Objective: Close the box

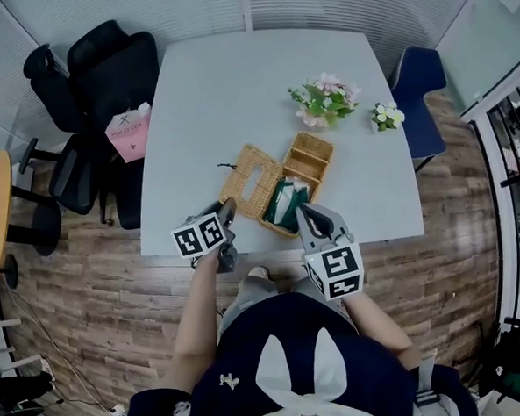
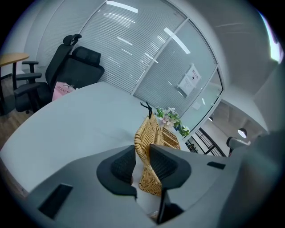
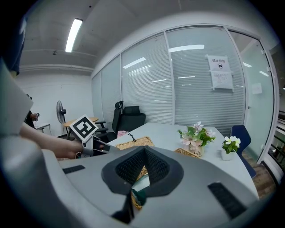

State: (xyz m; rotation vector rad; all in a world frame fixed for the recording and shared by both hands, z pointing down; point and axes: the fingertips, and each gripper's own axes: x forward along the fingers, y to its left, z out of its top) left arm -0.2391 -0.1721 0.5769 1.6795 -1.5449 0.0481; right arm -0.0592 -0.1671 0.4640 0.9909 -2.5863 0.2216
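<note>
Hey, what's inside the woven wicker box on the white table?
A green and white packet lies in the near half of the woven wicker box; the far half looks empty. The right gripper covers the packet's near end.

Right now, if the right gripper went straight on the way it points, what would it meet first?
Most likely the green contents inside the wicker box, right ahead; depth is unclear.

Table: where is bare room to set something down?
Bare: the far-left half of the table, from the wicker lid to the far edge, and the right strip between the wicker box and the right edge, this side of the small flower pot. Crowded: around the flower bouquet and the near edge at the box.
</note>
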